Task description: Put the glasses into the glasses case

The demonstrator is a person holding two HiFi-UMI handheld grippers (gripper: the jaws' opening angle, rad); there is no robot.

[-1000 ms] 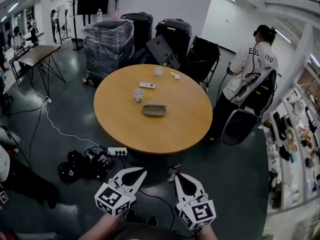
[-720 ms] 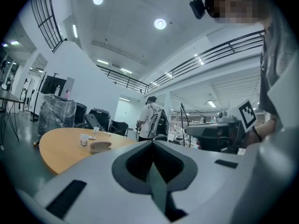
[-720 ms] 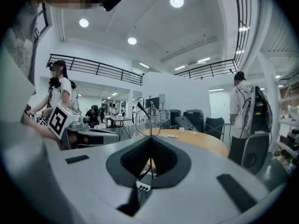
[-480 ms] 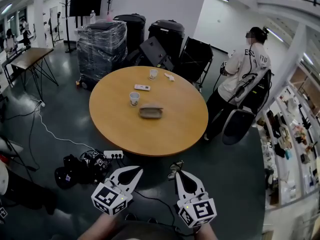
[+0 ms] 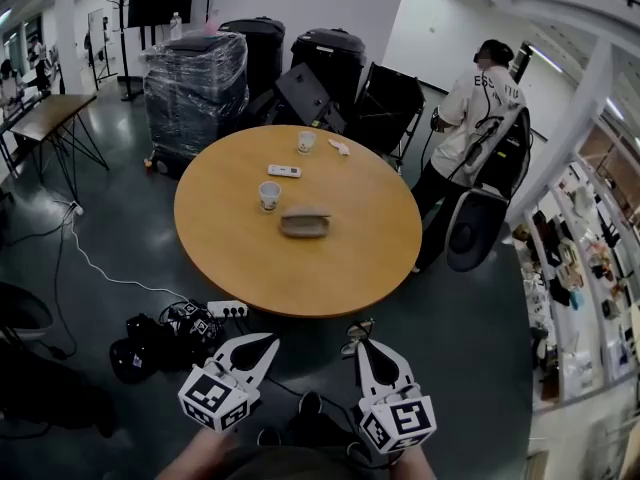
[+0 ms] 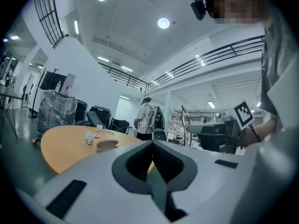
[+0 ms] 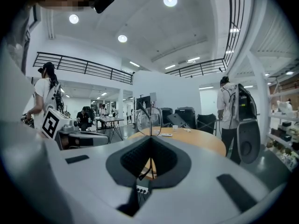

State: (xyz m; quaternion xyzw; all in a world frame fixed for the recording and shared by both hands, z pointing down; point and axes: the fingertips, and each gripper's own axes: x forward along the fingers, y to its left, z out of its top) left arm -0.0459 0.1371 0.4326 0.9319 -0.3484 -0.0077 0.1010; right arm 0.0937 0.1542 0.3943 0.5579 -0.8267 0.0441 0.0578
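Observation:
The tan glasses case (image 5: 304, 225) lies shut near the middle of the round wooden table (image 5: 350, 268); the left gripper view shows the case (image 6: 107, 145) far ahead. My right gripper (image 5: 358, 343) hangs over the floor in front of the table, shut on the glasses (image 5: 353, 330). In the right gripper view the glasses (image 7: 150, 121) stand upright out of the closed jaws of the right gripper (image 7: 150, 140). My left gripper (image 5: 270, 339) is beside it, shut with nothing held, and the left gripper (image 6: 152, 143) shows its jaws meeting.
On the table stand a paper cup (image 5: 268, 196), a remote (image 5: 284, 171) and a second cup (image 5: 306, 142). A power strip (image 5: 235, 308) and black gear (image 5: 160, 333) lie on the floor at the table's near left. A person (image 5: 478, 118) stands at the far right, beside a chair (image 5: 470, 243).
The head view has drifted a little nearer the table. Both grippers keep their places in front, the right one still holding the glasses.

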